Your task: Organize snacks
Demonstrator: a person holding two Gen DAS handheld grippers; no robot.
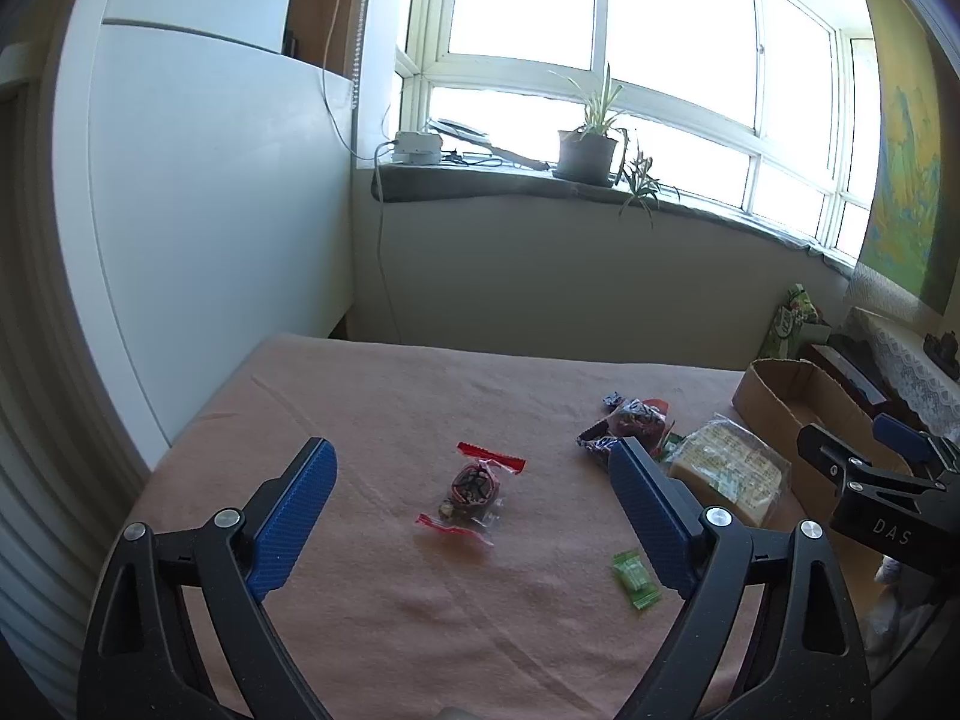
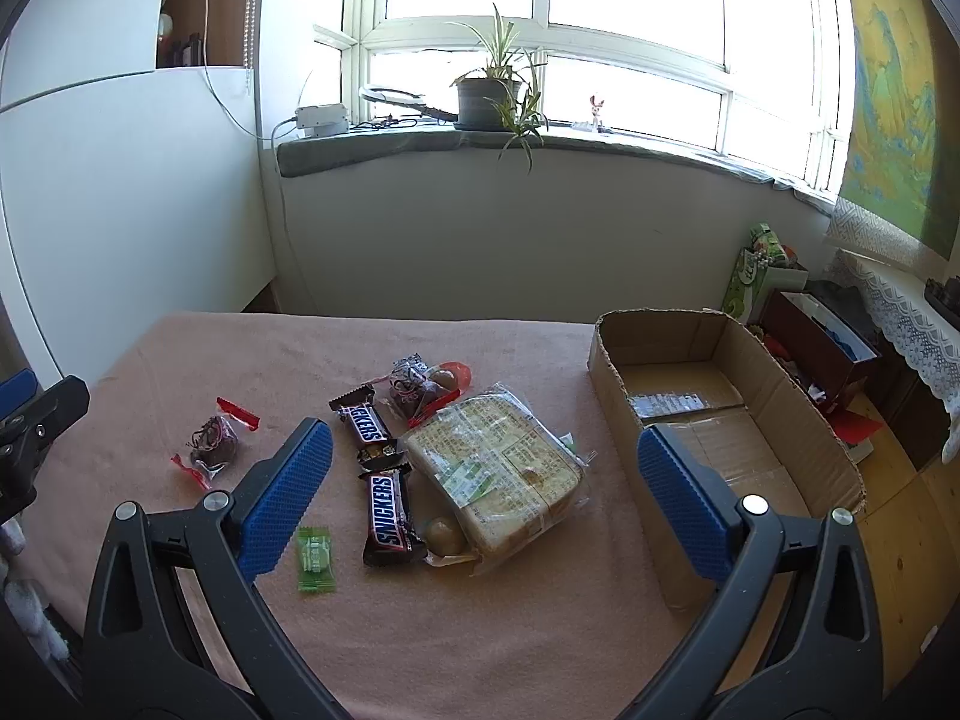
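Note:
Snacks lie on a pink cloth-covered table (image 2: 480, 630). A red-ended clear packet with a dark sweet (image 1: 474, 492) (image 2: 213, 444) lies alone at the left. A small green candy (image 1: 635, 579) (image 2: 315, 558), two Snickers bars (image 2: 390, 519) (image 2: 363, 420), a wrapped bread slab (image 2: 495, 474) (image 1: 729, 471) and a dark packet (image 2: 414, 390) lie in the middle. An open cardboard box (image 2: 720, 438) stands at the right. My left gripper (image 1: 474, 450) is open above the red-ended packet. My right gripper (image 2: 483, 438) is open above the bread and bars.
A windowsill with a potted plant (image 2: 486, 96) runs behind the table. A white cabinet (image 1: 210, 210) stands at the left. A side table with a lace cloth (image 2: 900, 306), a green box (image 2: 750, 282) and a dark red box (image 2: 822, 348) stands right of the cardboard box.

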